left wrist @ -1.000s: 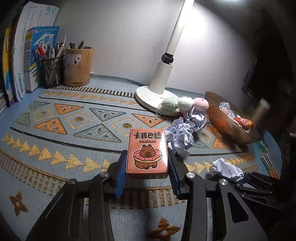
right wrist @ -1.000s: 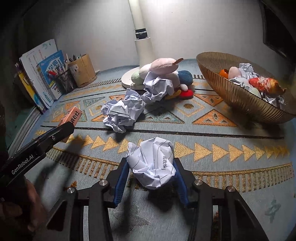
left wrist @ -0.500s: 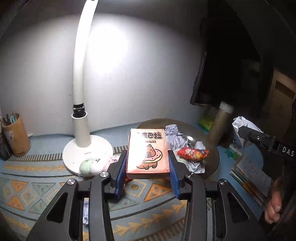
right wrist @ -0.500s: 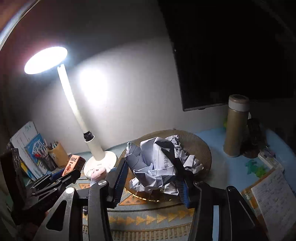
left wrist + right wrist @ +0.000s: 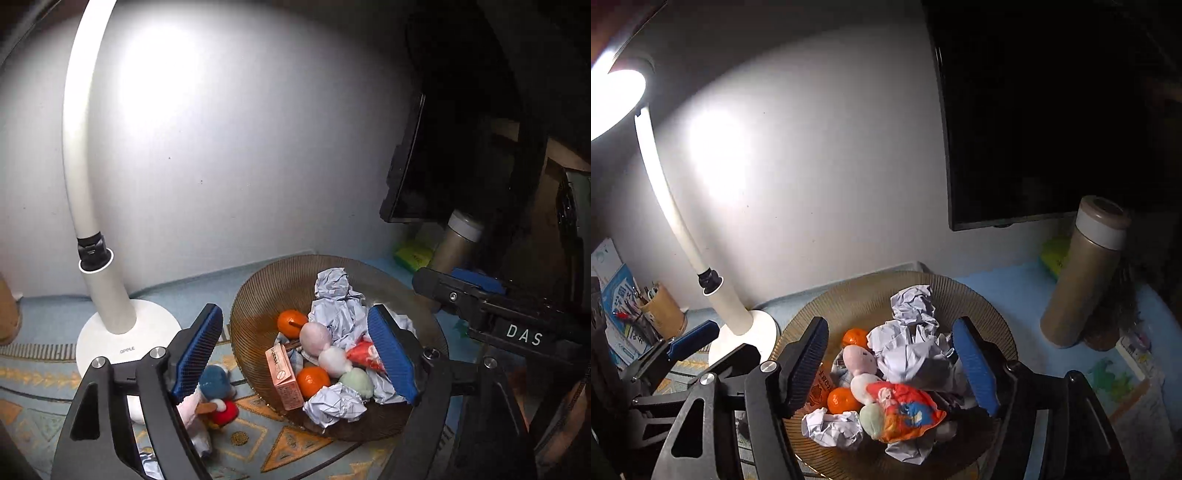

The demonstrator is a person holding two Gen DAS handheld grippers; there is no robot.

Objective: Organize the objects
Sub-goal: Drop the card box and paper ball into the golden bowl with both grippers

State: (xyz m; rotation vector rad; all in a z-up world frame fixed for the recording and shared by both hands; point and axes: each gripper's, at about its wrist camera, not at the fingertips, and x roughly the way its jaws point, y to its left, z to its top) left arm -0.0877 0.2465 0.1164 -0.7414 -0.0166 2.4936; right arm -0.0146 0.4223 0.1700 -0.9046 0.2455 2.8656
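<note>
Spreading apart over the woven bowl (image 5: 258, 295), the left gripper (image 5: 295, 354) and right gripper (image 5: 892, 360) are both opening, nothing between the jaws — the pink card box (image 5: 284, 376) and crumpled paper (image 5: 908, 354) lie inside. Next, probably the plush toys (image 5: 214, 398) beside the lamp base (image 5: 122, 336).

Card box (image 5: 285, 376) in bowl (image 5: 251, 295)

Desk under patterned mat (image 5: 255, 439): lamp base (image 5: 125, 332), ribbed bowl (image 5: 258, 295), plush toys (image 5: 218, 391); flask (image 5: 1078, 280) beside bowl.
</note>
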